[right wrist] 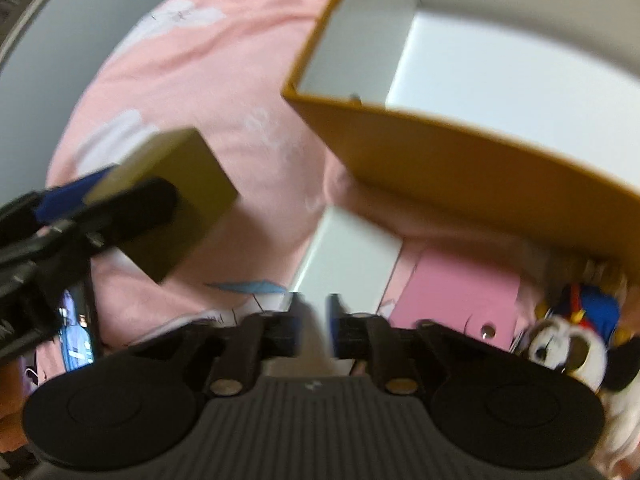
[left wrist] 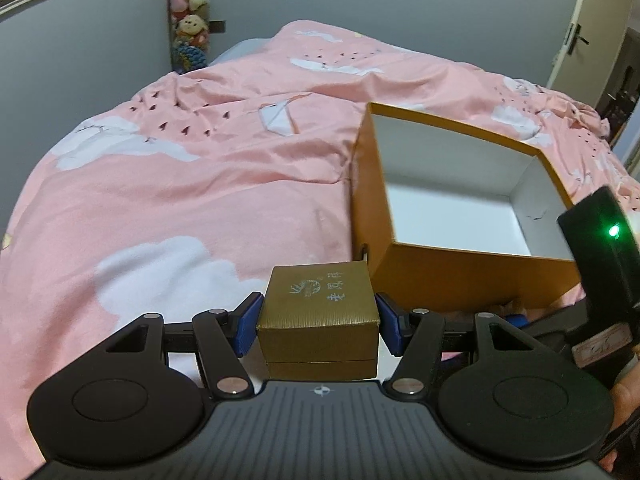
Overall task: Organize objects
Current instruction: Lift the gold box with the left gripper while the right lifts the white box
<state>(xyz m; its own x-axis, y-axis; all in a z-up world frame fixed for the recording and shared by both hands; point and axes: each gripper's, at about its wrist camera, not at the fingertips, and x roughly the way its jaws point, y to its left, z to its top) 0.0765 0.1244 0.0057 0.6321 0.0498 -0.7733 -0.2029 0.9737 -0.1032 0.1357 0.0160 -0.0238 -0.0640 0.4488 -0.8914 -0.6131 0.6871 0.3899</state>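
Note:
My left gripper [left wrist: 319, 322] is shut on a small gold gift box [left wrist: 318, 312] with a printed lid, held above the pink bedspread. An open orange box [left wrist: 460, 276] with a white inside lies on the bed just right of it and holds nothing. In the right wrist view the gold gift box [right wrist: 176, 200] is at the left in the other gripper, and the orange box [right wrist: 460, 160] fills the upper right. My right gripper [right wrist: 313, 326] is nearly shut with a narrow gap and holds nothing. It hovers over a white box [right wrist: 348, 256].
The pink duvet [left wrist: 200, 184] covers the bed. A pink card box [right wrist: 452, 300] and a plush toy [right wrist: 568, 340] lie near the right gripper. A phone [right wrist: 76, 332] lies at the left. Stuffed toys [left wrist: 188, 12] hang on the far wall; a door [left wrist: 600, 28] is at right.

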